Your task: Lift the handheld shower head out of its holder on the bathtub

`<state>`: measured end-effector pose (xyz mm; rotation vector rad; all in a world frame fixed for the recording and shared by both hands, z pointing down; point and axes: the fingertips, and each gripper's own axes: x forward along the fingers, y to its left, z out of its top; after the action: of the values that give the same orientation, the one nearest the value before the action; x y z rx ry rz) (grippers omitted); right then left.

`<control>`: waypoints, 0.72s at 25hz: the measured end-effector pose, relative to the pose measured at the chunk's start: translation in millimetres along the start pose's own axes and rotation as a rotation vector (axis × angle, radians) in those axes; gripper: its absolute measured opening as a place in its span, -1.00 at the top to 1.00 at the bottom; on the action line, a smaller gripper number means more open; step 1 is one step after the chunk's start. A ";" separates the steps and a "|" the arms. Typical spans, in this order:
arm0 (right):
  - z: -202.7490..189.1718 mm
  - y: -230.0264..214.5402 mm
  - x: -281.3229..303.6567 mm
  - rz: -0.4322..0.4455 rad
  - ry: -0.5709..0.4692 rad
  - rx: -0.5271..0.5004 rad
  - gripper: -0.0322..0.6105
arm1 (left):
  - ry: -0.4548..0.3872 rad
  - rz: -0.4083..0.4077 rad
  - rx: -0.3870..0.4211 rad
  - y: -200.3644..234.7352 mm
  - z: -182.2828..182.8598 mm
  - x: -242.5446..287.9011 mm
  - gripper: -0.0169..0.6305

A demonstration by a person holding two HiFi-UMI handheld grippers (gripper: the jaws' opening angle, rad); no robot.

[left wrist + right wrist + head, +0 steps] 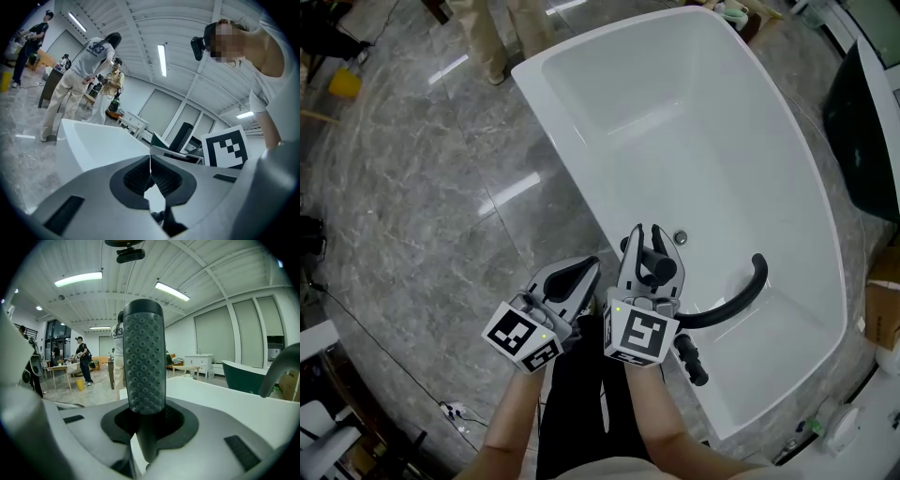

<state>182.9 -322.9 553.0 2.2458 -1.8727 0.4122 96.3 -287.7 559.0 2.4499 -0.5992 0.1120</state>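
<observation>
**Gripping the Shower Head over the Tub**

Clamping both pads of the right gripper [146, 425] on the dark grey, stick-shaped handheld shower head [145, 362], squeezing its smooth stem just below the nubbed spray face. Holding it upright between the jaws, with the spray face turned toward that gripper's camera. Pressing the fingertips of the left gripper [150, 169] together, tip against tip, and pinching nothing.

Hanging side by side in the head view, marker cubes nearly touching, at the near rim of the glossy white oval freestanding bathtub [534, 67]. Placing the shower head above the inner edge of the basin, and the left gripper just outside it, over the polished grey marble floor [403, 187]. Possibly showing the holder as a short black stub [694, 361] at the rim under the right gripper, though too hidden to be sure.

Sitting just beside a black arched tap spout [741, 295], with a small round chrome fitting [680, 238] on the tub wall close ahead. Looking past the far end of the tub at people standing on the floor [70, 89], well apart from both grippers.
</observation>
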 end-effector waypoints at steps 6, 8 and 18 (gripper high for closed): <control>21.1 10.4 -17.2 0.037 -0.008 0.007 0.61 | -0.017 -0.001 0.008 -15.4 15.1 -7.5 0.91; 31.5 14.0 -23.4 0.049 -0.019 0.002 0.61 | -0.025 -0.005 0.016 -20.9 23.8 -11.1 0.91; 71.1 9.7 -50.3 0.065 -0.061 0.002 0.61 | -0.076 -0.013 0.032 -47.2 54.5 -22.4 0.91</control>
<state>171.6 -300.5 469.1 2.2284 -1.9802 0.3591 93.9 -276.9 484.3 2.4984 -0.6184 0.0230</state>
